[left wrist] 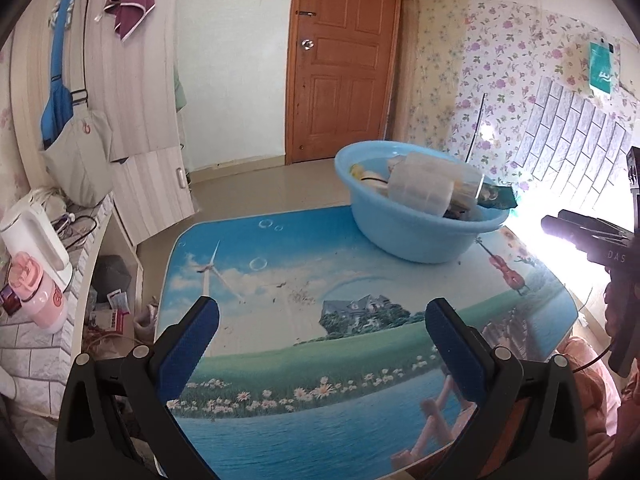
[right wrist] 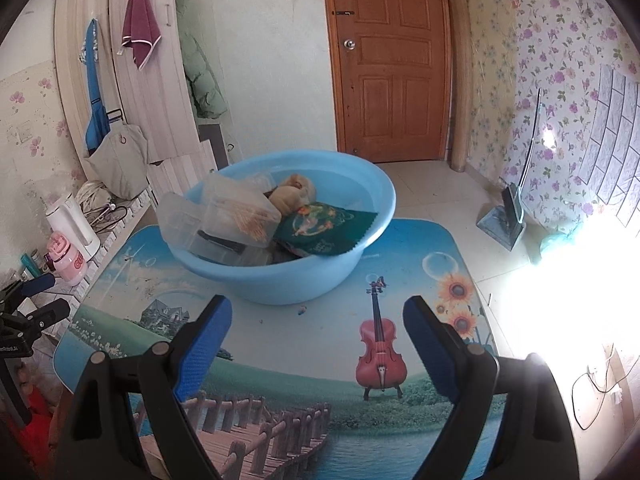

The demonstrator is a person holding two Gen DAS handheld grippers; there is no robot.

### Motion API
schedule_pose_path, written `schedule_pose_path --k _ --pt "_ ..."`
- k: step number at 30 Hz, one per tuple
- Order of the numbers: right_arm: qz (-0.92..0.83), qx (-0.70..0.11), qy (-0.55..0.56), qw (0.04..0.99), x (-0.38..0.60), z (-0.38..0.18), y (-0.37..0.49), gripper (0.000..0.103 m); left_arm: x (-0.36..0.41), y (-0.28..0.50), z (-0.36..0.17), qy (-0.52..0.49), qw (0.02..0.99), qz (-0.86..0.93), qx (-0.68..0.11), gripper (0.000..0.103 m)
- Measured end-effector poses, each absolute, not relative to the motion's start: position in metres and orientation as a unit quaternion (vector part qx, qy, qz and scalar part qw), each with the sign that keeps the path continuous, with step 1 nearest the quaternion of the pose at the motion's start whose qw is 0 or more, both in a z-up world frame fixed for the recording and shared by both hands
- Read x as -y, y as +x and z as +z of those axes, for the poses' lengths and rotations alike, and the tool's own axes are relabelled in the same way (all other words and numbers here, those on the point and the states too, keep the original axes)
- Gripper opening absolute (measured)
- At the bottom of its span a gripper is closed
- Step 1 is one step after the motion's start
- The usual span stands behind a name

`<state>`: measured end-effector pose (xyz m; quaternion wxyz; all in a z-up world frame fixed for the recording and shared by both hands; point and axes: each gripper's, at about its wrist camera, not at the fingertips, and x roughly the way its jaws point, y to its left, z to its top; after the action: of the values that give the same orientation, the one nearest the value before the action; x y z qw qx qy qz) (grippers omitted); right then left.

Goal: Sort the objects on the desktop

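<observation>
A light blue basin (right wrist: 360, 184) stands at the far side of the picture-printed table (right wrist: 320, 360). Inside it lie clear plastic boxes (right wrist: 236, 208), one with toothpicks, a green snack packet (right wrist: 328, 228) and a tan soft item (right wrist: 292, 196). In the left wrist view the basin (left wrist: 400, 236) sits far right, with a clear box (left wrist: 420, 188) jutting over its rim. My left gripper (left wrist: 322, 320) is open over the bare table (left wrist: 280, 360), nothing between its blue pads. My right gripper (right wrist: 318, 320) is open too, short of the basin, empty.
A side counter at left holds a white kettle (left wrist: 32, 236) and a pink bottle (left wrist: 40, 292). A tiny scrap (right wrist: 301, 311) lies on the table near the basin. Strong glare washes out the right side. A wooden door (right wrist: 392, 60) stands behind; a dustpan (right wrist: 504, 220) leans by the wall.
</observation>
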<state>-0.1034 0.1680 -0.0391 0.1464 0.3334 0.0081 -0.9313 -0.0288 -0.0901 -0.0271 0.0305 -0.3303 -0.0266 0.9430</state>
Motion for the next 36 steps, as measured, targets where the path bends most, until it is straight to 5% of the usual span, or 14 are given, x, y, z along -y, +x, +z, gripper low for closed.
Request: schedule_pose_path --k 6,10,36 --pt "-0.940 -0.014 0.307 0.147 -0.159 -0.024 -0.092 0.090 0.060 -0.038 -0.007 -0.323 0.066 0.944 0.017 0.103" --pt "-0.947 -0.013 0.292 0.134 -0.159 -0.017 -0.086 0.103 0.050 -0.040 0.005 -0.309 0.072 0.948 0.020 0.103" --pt "-0.953 -0.006 0.271 0.135 -0.154 -0.013 -0.070 0.103 0.028 -0.034 0.014 -0.295 0.096 0.951 0.017 0.103"
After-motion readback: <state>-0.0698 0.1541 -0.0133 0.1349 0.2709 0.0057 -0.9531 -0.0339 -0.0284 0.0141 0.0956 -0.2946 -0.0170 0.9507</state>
